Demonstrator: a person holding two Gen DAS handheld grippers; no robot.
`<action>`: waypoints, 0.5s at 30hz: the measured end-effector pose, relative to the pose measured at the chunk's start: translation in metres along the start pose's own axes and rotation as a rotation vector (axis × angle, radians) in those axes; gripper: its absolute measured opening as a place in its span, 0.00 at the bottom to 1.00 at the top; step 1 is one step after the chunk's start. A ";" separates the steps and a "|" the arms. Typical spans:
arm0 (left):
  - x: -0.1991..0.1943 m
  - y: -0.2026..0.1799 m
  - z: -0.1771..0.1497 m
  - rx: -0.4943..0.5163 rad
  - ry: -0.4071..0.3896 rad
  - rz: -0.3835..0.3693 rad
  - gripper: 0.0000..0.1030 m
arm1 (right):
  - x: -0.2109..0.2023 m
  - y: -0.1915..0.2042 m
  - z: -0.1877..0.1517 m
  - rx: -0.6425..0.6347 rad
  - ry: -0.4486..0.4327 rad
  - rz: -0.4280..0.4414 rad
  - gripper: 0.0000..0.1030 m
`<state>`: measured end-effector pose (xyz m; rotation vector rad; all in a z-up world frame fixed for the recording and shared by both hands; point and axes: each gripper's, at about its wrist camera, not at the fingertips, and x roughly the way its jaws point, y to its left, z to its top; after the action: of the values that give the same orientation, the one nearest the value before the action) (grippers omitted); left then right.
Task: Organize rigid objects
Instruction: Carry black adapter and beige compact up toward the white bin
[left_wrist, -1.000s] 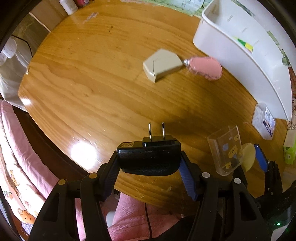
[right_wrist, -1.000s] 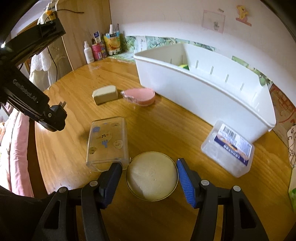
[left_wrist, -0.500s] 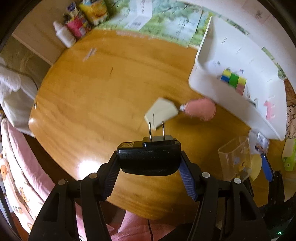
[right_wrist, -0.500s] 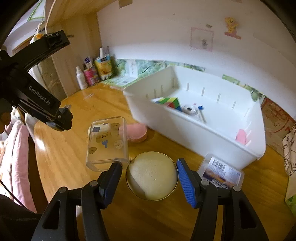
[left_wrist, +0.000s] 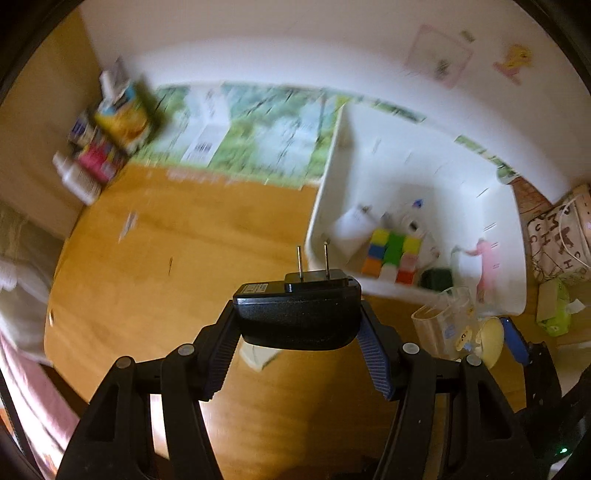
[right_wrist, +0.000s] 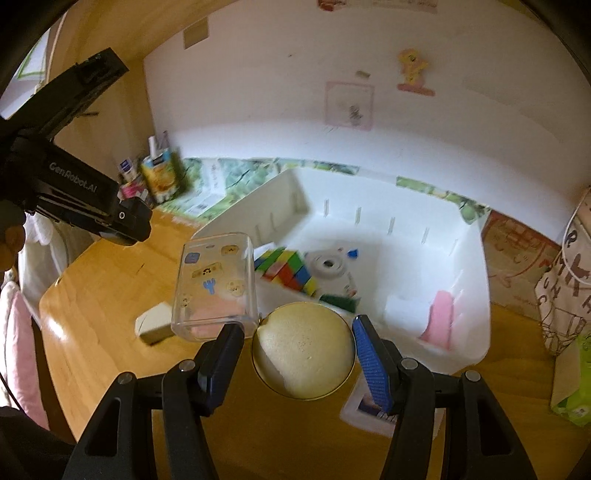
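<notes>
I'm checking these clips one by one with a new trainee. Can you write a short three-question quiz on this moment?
1. True or false: the left gripper is shut on a black plug adapter with its two prongs pointing away from the camera.
2. What does the right gripper hold? A) the colour cube B) a round cream case with a clear lid C) the pink item
3. Where does the colour cube lie?

Key
1. True.
2. B: the round cream case sits between the jaws, its clear lid swung open.
3. Inside the white bin.
</notes>
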<state>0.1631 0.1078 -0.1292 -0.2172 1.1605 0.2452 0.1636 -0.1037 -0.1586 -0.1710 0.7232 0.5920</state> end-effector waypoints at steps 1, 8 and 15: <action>0.000 -0.003 0.003 0.015 -0.021 -0.006 0.63 | 0.001 -0.001 0.001 0.005 -0.006 -0.006 0.59; 0.005 -0.018 0.017 0.091 -0.131 -0.085 0.63 | 0.007 -0.011 0.007 0.046 -0.062 -0.053 0.59; 0.011 -0.032 0.026 0.138 -0.241 -0.163 0.63 | 0.016 -0.021 0.007 0.077 -0.081 -0.091 0.59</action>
<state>0.1995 0.0862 -0.1283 -0.1544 0.9114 0.0449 0.1889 -0.1114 -0.1646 -0.1075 0.6552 0.4813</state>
